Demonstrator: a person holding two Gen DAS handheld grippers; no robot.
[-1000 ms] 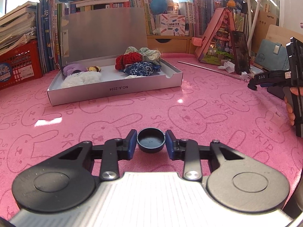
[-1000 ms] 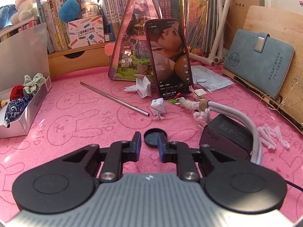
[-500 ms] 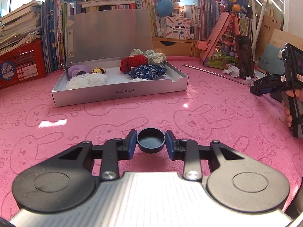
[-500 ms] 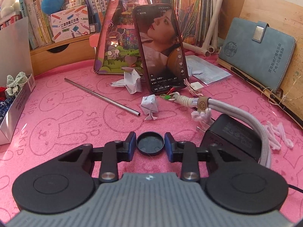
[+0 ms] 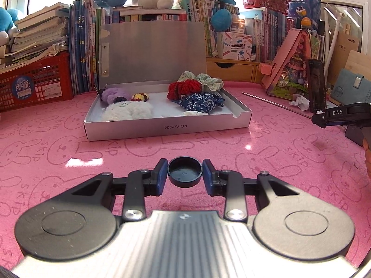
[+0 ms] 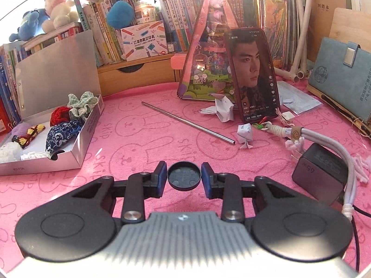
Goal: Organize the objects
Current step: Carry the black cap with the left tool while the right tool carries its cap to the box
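My left gripper (image 5: 184, 172) is shut on a small dark round cap (image 5: 184, 171), hollow side up, above the pink mat. My right gripper (image 6: 183, 176) is shut on a second dark round cap (image 6: 183, 175), held above the mat. The right gripper also shows at the right edge of the left wrist view (image 5: 324, 117). An open silver box (image 5: 167, 127) ahead of the left gripper holds scrunchies and plush pieces; it also lies at the left of the right wrist view (image 6: 76, 155).
A metal straw (image 6: 187, 122), folded paper bits (image 6: 244, 134), a propped phone (image 6: 252, 74), a black charger (image 6: 322, 173) with white cable and a blue notebook (image 6: 343, 78) lie to the right. Books, a red crate (image 5: 34, 83) and plush toys line the back.
The right gripper closed on its cap, lifted it off the mat and swung left toward the box. The left gripper, still holding its cap, turned slightly so the box sits more centred.
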